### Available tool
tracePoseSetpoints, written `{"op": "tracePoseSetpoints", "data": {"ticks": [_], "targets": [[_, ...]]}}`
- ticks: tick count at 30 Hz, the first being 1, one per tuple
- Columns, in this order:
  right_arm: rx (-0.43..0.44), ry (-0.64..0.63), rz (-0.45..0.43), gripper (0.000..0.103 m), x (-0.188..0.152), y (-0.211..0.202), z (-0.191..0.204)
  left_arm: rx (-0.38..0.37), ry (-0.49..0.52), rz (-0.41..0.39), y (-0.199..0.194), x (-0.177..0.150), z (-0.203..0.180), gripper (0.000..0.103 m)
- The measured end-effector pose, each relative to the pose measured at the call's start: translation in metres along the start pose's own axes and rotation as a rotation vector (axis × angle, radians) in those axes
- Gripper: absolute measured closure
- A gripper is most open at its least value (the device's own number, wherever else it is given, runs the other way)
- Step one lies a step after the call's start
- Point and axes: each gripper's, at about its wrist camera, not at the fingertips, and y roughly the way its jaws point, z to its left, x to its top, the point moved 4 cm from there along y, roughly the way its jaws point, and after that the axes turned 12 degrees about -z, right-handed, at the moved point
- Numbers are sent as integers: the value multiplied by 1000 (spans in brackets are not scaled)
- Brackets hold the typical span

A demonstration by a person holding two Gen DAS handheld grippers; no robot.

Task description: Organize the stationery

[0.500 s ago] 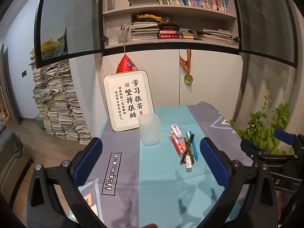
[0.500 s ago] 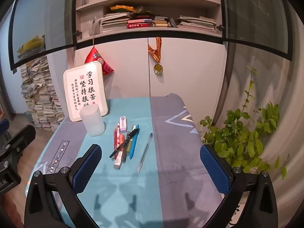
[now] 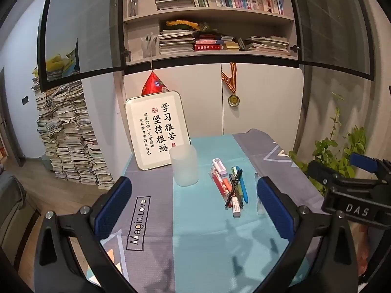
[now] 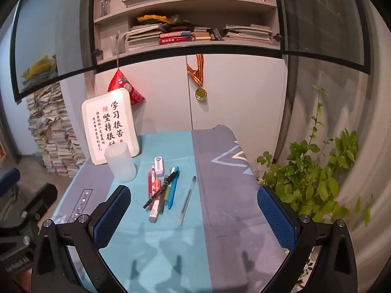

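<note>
A frosted white cup (image 3: 184,164) (image 4: 120,163) stands upright on the teal strip of the tablecloth. To its right lies a loose bunch of pens (image 3: 232,188) (image 4: 162,190): red, orange, green, blue, with a black one lying across them. A white eraser (image 3: 219,166) (image 4: 159,166) rests at the bunch's far end. A clear pen (image 4: 187,199) lies apart on the right. My left gripper (image 3: 193,207) hovers open over the near table, short of the cup and pens. My right gripper (image 4: 193,216) is open too, nothing between its fingers.
A white tray with calligraphy (image 3: 157,129) leans against the cabinet behind the cup. A leafy plant (image 4: 315,178) stands off the table's right edge. Stacks of books (image 3: 66,134) rise on the floor at left. The right-hand device (image 3: 354,190) shows at the left view's right edge.
</note>
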Motion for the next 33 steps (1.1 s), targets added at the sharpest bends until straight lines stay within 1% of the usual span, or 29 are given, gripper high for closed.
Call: {"op": "tracePoseSetpoints", "data": {"ticks": [3, 13, 19, 21, 23, 25, 33], "targets": [[-2, 5, 3, 0, 0, 3, 1, -10, -11, 4, 2, -2, 7, 1], [6, 5, 8, 0, -3, 12, 2, -29, -8, 39, 17, -8, 6, 1], [45, 60, -20, 0, -5, 16, -2, -26, 8, 46, 23, -12, 4, 1], [30, 70, -26, 0, -5, 18, -4, -27, 10, 51, 26, -12, 4, 1], [0, 66, -28, 0, -6, 22, -7, -29, 11, 53, 29, -14, 3, 1], [-9, 61, -25, 0, -6, 25, -9, -27, 12, 58, 33, -15, 2, 1], [20, 32, -17, 0, -7, 35, -4, -27, 12, 74, 45, -18, 1, 1]]}}
